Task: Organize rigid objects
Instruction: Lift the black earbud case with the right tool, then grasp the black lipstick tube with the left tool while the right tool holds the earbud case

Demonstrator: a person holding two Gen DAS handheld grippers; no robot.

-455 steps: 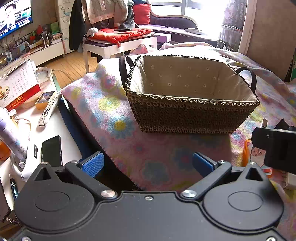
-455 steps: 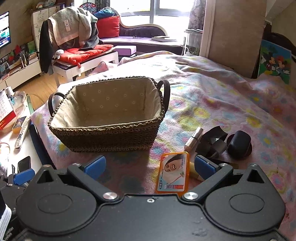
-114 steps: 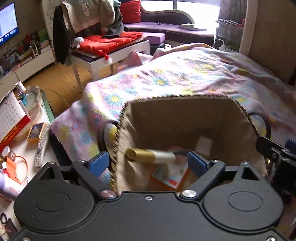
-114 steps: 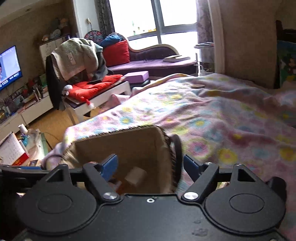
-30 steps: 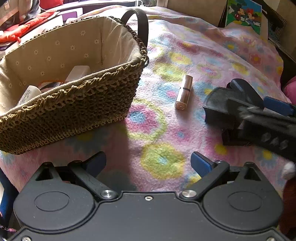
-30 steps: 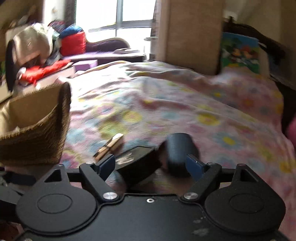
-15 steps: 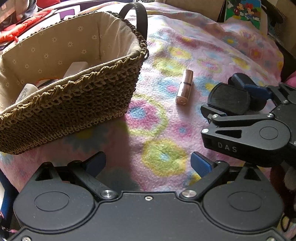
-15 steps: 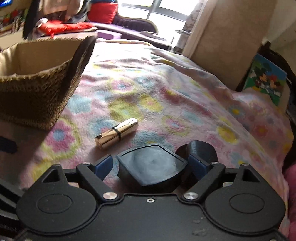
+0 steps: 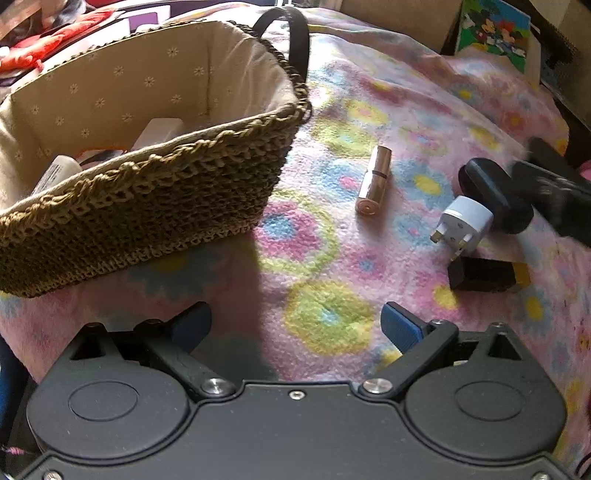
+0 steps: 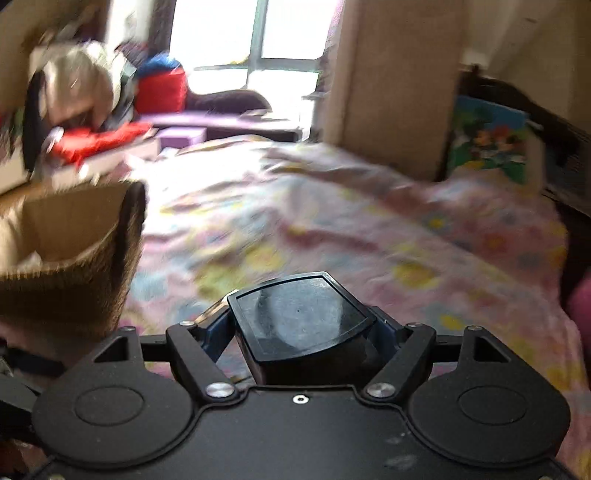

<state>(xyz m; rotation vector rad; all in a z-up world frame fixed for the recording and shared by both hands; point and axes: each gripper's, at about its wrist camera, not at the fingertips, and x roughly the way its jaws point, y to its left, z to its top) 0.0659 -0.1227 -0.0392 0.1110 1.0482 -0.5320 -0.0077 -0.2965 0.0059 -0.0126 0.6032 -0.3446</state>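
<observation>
My right gripper [image 10: 299, 332] is closing, and its pads press the sides of a flat black case [image 10: 299, 314] held clear of the blanket. In the left wrist view its blurred black frame [image 9: 554, 192] shows at the right edge. On the flowered blanket lie a rose-gold lipstick [image 9: 373, 181], a white plug adapter [image 9: 465, 225], a rounded black pouch [image 9: 495, 199] and a black-and-gold tube [image 9: 484, 275]. The woven basket [image 9: 147, 192] stands to the left and holds a white block [image 9: 159, 131] and a tube [image 9: 59, 171]. My left gripper [image 9: 295, 321] hangs open over the blanket, with nothing between its fingers.
The basket [image 10: 74, 284] sits left of the right gripper, with its dark handle [image 9: 291, 33] on the near side. A cartoon picture board [image 10: 487, 144] leans at the bed's far right. A low table with red cushions [image 10: 99, 140] stands beyond the bed.
The right gripper has closed on the black case and lifted it off the blanket, uncovering the white plug adapter and the black-and-gold tube. The left gripper has stayed put.
</observation>
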